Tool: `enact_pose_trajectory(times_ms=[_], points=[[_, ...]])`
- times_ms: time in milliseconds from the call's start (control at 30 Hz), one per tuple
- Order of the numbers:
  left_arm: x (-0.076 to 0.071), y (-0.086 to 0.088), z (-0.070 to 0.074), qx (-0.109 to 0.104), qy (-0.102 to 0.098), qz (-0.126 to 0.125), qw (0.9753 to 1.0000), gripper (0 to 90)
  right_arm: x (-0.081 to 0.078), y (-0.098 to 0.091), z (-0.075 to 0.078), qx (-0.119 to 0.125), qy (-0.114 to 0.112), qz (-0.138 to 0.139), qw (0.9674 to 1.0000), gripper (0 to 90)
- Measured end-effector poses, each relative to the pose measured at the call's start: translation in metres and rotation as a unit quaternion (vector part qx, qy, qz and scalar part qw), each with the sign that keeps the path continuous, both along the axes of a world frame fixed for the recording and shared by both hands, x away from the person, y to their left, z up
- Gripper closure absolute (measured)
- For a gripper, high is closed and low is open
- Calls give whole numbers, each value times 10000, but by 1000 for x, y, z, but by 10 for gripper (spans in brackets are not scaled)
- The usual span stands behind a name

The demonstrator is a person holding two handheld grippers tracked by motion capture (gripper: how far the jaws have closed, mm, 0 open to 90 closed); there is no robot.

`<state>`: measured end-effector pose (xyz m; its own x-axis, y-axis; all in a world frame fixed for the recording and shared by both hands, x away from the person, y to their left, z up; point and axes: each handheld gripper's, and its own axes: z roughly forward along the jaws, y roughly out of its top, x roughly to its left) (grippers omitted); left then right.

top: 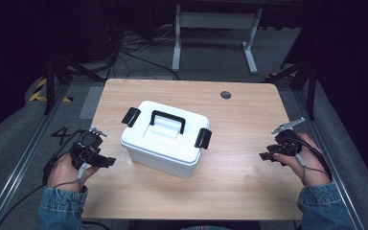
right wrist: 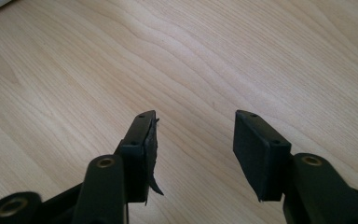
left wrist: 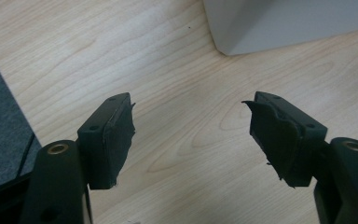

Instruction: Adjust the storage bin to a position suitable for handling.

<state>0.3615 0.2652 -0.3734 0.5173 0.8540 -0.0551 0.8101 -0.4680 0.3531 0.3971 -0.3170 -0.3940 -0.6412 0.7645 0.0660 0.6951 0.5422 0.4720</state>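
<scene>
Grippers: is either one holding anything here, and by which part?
Nothing is held. The left gripper and right gripper both stand open over bare wood, apart from the white plastic storage box with black handle.

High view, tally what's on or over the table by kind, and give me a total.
White lidded box: 1
Black side latches, left and right: 2
Black top handle: 1
Hand-held tools, left tool and right tool: 2
Total: 6
</scene>
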Motion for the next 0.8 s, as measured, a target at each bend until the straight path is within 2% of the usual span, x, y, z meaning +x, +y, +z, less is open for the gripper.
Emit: enact_pose_trajectory(times_ms=[500,700,800], points=[[2,0,2,-40,-43,16,10000,289,-2,16,2,132,-251,266,9992,469],[2,-1,1,-24,-29,19,10000,294,-2,22,6,276,-349,340,9984,469],[1,-2,2,-44,-16,43,10000,294,-2,25,11,490,-299,387,9976,464]])
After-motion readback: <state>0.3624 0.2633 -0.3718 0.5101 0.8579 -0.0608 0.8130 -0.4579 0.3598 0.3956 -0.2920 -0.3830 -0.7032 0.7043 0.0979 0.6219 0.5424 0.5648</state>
